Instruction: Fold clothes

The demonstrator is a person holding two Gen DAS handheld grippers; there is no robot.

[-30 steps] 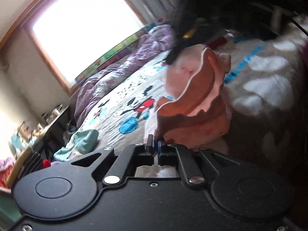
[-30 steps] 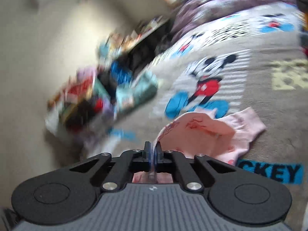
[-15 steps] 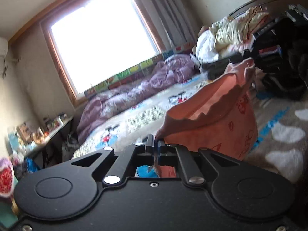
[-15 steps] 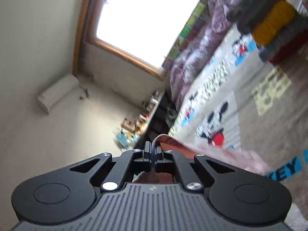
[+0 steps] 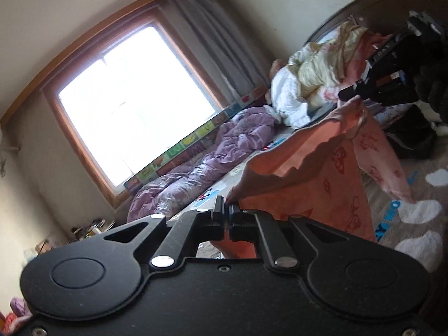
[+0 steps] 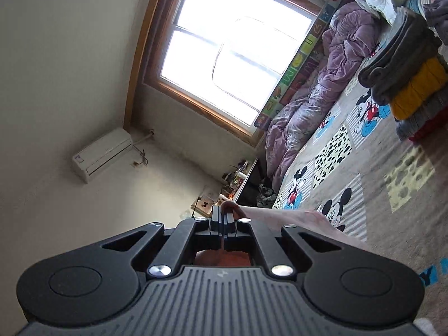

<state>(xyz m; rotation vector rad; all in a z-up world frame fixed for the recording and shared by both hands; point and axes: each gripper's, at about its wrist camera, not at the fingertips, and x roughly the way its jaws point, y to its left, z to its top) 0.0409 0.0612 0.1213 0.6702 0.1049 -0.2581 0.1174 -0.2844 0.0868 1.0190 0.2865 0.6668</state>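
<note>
Bedding fills most of what we see: the bed [image 6: 372,196] carries a cartoon-mouse blanket, and a crumpled purple quilt [image 5: 201,168] lies along its far edge under the bright window [image 5: 131,106], whose glass is blown out white so nothing beyond it can be made out. Our pink garment [image 5: 322,179] hangs in the air above the blanket, stretched between both tools, and its lower part drops behind the black body of the left gripper [image 5: 226,212], so we cannot see how far down it reaches. That gripper's fingers are pressed together on one corner of the cloth. From the left wrist view the right gripper [image 5: 345,94] shows at the upper right, partly blurred and cut by the frame edge, its tip pinching the opposite corner. In its own view its fingers are closed on a small fold of the pink fabric, the rest of which slips out of sight behind the housing. A stack of folded clothes [image 6: 408,84] sits on the bed at the right, cropped by the picture's rim. A heap of pale bedding [image 5: 310,84] rests by the headboard.
</note>
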